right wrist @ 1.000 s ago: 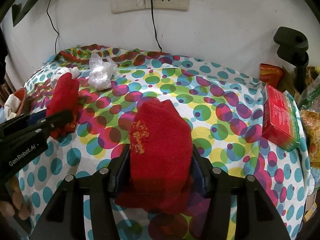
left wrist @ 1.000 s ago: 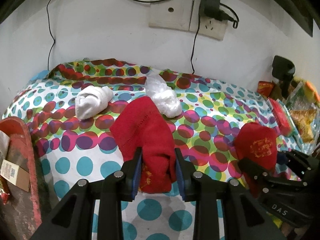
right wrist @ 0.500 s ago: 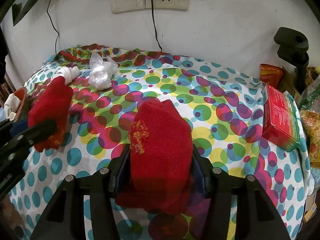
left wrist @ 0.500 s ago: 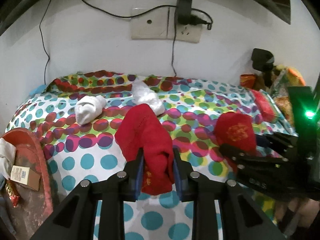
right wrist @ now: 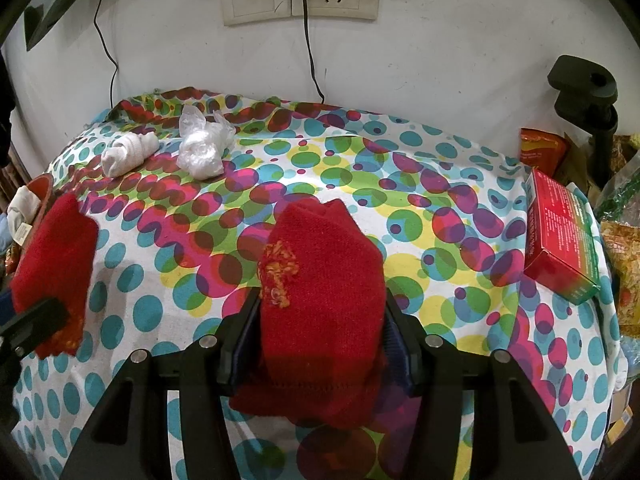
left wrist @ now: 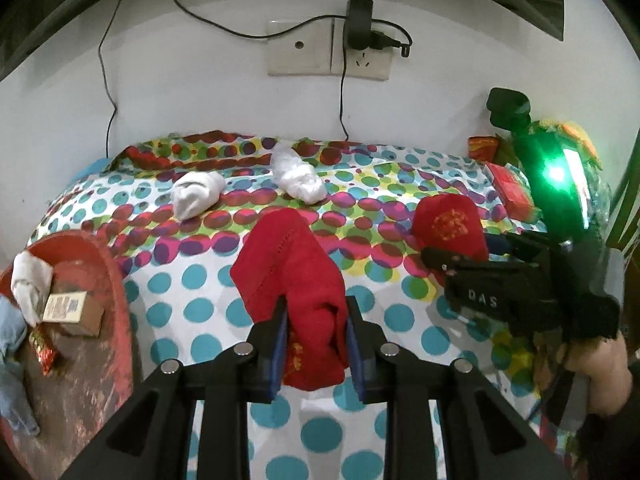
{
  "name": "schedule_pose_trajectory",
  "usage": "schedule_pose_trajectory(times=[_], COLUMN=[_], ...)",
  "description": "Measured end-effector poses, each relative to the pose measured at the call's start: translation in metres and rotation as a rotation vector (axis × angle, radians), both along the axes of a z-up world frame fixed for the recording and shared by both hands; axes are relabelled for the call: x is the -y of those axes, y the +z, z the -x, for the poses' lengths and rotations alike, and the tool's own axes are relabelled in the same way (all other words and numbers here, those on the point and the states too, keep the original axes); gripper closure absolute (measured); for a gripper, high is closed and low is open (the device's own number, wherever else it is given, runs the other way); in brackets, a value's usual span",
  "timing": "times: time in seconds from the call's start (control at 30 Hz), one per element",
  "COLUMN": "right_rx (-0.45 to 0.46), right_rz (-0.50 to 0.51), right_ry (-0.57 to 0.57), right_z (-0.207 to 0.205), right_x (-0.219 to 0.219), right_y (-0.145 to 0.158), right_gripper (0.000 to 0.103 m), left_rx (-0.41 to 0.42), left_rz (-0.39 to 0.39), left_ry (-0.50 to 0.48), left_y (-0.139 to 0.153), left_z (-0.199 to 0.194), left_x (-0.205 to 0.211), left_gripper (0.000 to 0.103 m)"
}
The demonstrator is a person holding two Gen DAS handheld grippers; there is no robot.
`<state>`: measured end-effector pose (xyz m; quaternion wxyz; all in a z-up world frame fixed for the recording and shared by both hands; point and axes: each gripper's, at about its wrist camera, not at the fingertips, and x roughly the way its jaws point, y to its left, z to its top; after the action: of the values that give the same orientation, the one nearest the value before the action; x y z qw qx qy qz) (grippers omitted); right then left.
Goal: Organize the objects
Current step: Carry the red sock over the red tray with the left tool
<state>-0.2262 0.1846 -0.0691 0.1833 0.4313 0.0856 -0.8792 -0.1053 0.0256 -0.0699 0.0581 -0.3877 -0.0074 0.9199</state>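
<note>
Far left, a red basin (left wrist: 116, 300) with a rolled white sock (left wrist: 28, 280) and a small carton (left wrist: 66, 308) was brought into the left wrist view, absent a second before. The left gripper (left wrist: 316, 336) had been drawn back and lifted off the dotted surface (left wrist: 192, 280), fingers pinched tighter on a folded red sock (left wrist: 296, 280), likely headed for the basin. A white sock roll (left wrist: 196, 198) and a plastic wad (left wrist: 300, 180) were left behind. The right gripper (right wrist: 320, 328) was held unmoved, fingers clamped on the second red sock (right wrist: 320, 280).
</note>
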Motion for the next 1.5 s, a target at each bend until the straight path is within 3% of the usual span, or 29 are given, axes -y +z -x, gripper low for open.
schedule_pose_trajectory(times=[0.43,0.8,1.27,1.5], right_rx=[0.0,0.0,-0.001,-0.002], right_rz=[-0.001,-0.002,-0.004,-0.005], right_ry=[0.0,0.0,0.0,0.0], right_z=[0.0,0.0,0.0,-0.001], right_x=[0.0,0.001,0.001,0.001], right_y=[0.0,0.0,0.0,0.0], right_gripper=[0.05,0.05,0.05,0.05], left_rx=[-0.066,-0.126,-0.077,-0.036], left_rz=[0.017,0.052,0.043,0.108], left_ry=[0.018,0.103,0.304,0.363], left_y=[0.028,0.053,0.041,0.03], left_z=[-0.041,-0.057,-0.065,-0.067], left_x=[0.015,0.047,0.142,0.174], left_gripper=[0.077,0.077,0.077,0.077])
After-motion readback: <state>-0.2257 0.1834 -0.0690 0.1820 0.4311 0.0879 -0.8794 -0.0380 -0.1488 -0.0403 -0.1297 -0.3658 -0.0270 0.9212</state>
